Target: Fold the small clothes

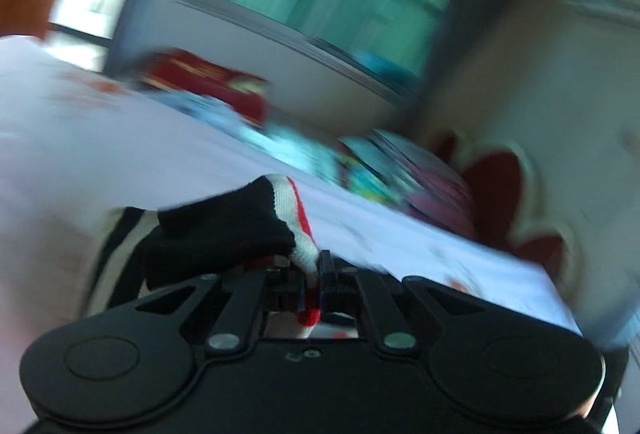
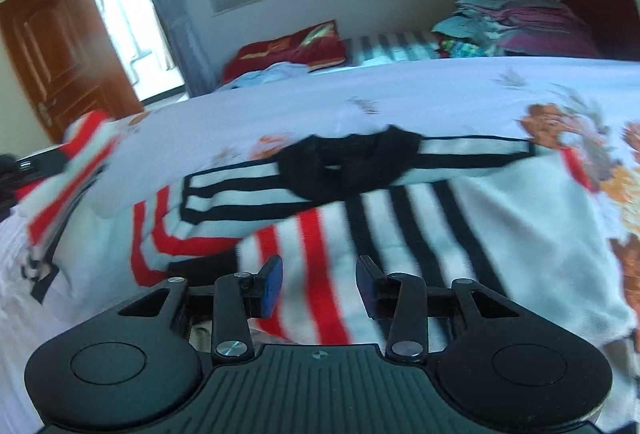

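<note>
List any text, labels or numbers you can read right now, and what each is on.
No legible text in either view.
Red pillow: gold markings, too blurred to read.
Right claw housing: only a small crosshair mark, no lettering.
Left claw housing: a small embossed mark, unreadable.
Striped sweater: stripes only, no tag or print visible.
Bedsheet: floral print, no words.

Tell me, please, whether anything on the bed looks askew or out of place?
Nothing looks damaged. The striped sweater lies rumpled on the floral bedsheet, one sleeve across its black collar; the left tool pinches a cuff.
</note>
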Action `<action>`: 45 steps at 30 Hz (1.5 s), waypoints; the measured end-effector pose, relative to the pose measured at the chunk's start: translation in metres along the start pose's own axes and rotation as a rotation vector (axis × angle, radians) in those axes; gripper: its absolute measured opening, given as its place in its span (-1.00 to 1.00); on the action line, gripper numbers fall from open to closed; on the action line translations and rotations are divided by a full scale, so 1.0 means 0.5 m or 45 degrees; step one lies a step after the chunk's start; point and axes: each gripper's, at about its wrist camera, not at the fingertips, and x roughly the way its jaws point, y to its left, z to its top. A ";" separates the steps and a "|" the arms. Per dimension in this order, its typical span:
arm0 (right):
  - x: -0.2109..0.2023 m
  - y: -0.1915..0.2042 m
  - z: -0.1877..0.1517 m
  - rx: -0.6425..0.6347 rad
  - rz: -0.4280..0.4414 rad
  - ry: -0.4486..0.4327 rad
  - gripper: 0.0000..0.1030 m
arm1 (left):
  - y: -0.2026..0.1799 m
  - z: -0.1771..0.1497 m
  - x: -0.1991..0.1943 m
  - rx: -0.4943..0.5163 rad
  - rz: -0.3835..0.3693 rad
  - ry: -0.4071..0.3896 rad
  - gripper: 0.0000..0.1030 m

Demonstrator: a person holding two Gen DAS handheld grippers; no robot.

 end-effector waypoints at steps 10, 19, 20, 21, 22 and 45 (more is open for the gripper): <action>-0.076 -0.108 -0.027 0.091 -0.085 0.003 -0.21 | -0.122 -0.154 0.191 0.243 -0.058 0.437 -0.53; -0.070 -0.089 -0.025 0.078 0.001 0.019 -0.12 | -0.087 -0.124 0.075 0.243 0.054 0.294 0.35; -0.067 -0.079 -0.023 0.072 0.020 0.020 0.27 | -0.072 -0.116 0.059 0.233 0.084 0.271 0.35; -0.066 -0.066 -0.023 0.059 0.037 0.014 0.58 | -0.055 -0.107 0.043 0.231 0.119 0.252 0.37; -0.065 -0.051 -0.024 0.032 0.054 0.005 0.60 | -0.039 -0.101 0.028 0.235 0.160 0.233 0.37; -0.032 -0.098 0.019 0.041 -0.100 -0.029 -0.91 | 0.095 -0.168 0.020 0.302 0.471 0.229 -0.63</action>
